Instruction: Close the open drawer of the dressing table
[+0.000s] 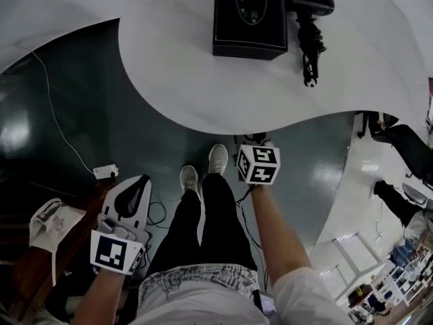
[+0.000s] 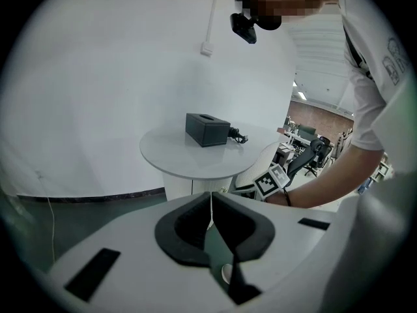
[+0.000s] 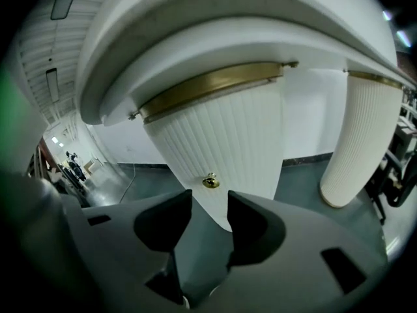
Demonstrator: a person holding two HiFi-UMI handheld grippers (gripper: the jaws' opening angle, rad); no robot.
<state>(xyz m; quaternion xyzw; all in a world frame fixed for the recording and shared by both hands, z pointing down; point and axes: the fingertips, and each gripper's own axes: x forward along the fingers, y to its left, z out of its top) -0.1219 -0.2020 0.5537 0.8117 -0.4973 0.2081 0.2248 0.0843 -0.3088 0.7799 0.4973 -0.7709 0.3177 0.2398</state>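
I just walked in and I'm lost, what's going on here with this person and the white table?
A person stands at a white dressing table with a hand-held gripper in each hand. The right hand-held gripper, jaws open and empty, points at the brass knob on the ribbed drawer front without touching it. The left hand-held gripper hangs back, jaws shut on nothing. A black box and a corded black appliance sit on top.
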